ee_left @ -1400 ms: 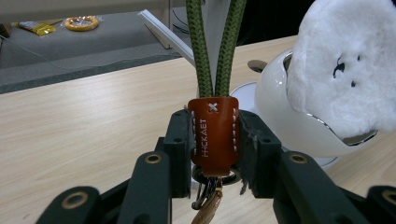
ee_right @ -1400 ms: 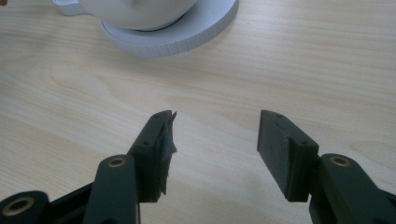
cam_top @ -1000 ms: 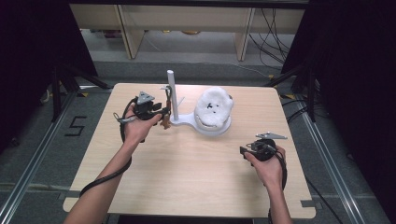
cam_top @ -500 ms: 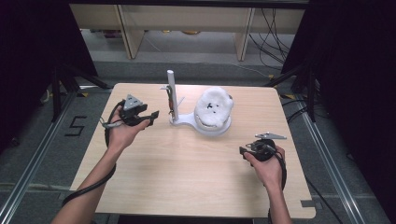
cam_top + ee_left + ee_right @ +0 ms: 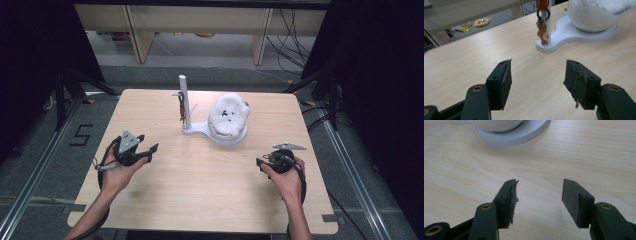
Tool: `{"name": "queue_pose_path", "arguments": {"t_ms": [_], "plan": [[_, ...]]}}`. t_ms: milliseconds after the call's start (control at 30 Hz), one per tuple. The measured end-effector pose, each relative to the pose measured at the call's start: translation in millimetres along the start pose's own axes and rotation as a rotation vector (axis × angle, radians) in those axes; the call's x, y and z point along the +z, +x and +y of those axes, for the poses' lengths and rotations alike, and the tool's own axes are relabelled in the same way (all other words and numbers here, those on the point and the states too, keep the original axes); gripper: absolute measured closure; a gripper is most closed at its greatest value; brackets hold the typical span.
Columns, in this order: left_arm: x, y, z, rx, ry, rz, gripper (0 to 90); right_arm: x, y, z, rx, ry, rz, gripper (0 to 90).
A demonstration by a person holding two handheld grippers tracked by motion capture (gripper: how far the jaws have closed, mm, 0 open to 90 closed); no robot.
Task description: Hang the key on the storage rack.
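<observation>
Brown keys (image 5: 542, 31) hang from the white post (image 5: 183, 97) of the stand (image 5: 200, 131), beside its white bowl (image 5: 228, 117) at the far middle of the tabletop (image 5: 200, 200). A second ago the left gripper (image 5: 142, 150) was right at that post; now it has drawn back toward the person, well apart from it, fingers (image 5: 501, 83) spread wide and empty. That suggests the hanging is finished and the keys released. The right gripper (image 5: 260, 162) has stayed low near the tabletop's right edge, fingers (image 5: 507, 202) apart too.
</observation>
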State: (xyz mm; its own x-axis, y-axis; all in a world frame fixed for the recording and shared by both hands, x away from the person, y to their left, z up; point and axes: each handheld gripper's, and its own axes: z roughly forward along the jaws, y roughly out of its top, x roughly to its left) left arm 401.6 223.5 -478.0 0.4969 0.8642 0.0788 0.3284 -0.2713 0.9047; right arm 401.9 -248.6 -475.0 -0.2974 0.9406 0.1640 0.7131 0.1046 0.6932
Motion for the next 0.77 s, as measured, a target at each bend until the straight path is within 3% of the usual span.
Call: {"name": "queue_pose_path", "arguments": {"t_ms": [133, 167, 233, 267, 300, 433, 467, 633, 767], "plan": [[-6.9, -6.9, -30.7, -0.019, 0.011, -0.01, 37.4, 0.6, 1.1, -0.6, -0.004, 0.0, 0.017, 46.3], [-8.8, -8.0, -36.1, -0.027, 0.011, -0.008, 37.3, 1.7, 1.6, -0.7, -0.005, 0.001, 0.0, 46.3], [-10.2, -9.5, -45.2, -0.042, 0.004, -0.003, 36.6, 1.9, 2.4, -1.4, -0.004, 0.009, 0.022, 46.3], [-10.7, -10.8, -48.5, -0.043, -0.001, 0.002, 36.2, 2.0, 2.5, -1.5, -0.01, 0.015, 0.012, 46.3], [-11.1, -12.3, -50.9, -0.041, -0.002, 0.002, 36.2, 2.4, 5.0, -2.3, 0.016, 0.021, 0.011, 46.3], [-11.4, -17.8, -53.3, -0.028, -0.026, -0.003, 35.7, 2.8, 4.4, -2.3, -0.022, 0.022, 0.019, 46.3], [-11.0, -18.5, -53.5, -0.029, -0.035, -0.002, 35.8, 3.7, 1.4, -2.0, -0.053, 0.007, 0.024, 46.3], [-11.7, -16.2, -53.9, -0.047, -0.04, -0.006, 34.9, 4.3, 0.1, -3.0, -0.042, 0.003, 0.02, 46.3], [-11.8, -18.1, -54.0, -0.031, -0.042, -0.006, 34.1, 5.5, 0.6, -4.2, -0.047, 0.013, 0.013, 46.3]]}}
